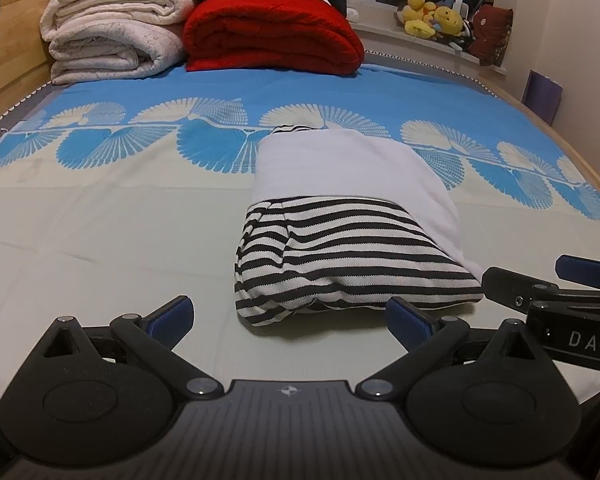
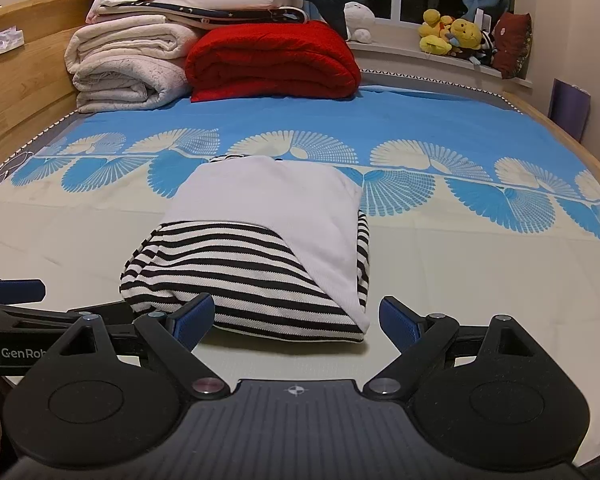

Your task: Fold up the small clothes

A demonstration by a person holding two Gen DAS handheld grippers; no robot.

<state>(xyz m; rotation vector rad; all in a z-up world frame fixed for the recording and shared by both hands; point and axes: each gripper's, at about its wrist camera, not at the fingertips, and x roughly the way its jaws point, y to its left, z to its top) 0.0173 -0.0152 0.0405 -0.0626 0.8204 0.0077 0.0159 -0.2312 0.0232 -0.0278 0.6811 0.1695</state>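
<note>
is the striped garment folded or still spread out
Folded. The striped garment lies as a compact bundle on the bed sheet, white part lapped over the stripes, with a doubled edge nearest the cameras.

A wide stretch of bare bed sheet (image 1: 100, 216) is left open to the left of the folded striped garment (image 1: 340, 256), and another to its right (image 2: 480, 280); both can be crossed unhindered; the near edge is occupied by the left gripper (image 1: 288, 320) and the right gripper (image 2: 298, 320), both spread wide, set close side by side; the far end is blocked by the cream blankets (image 2: 128, 68) and the red quilt (image 2: 276, 60), stacked well beyond the garment.
</note>
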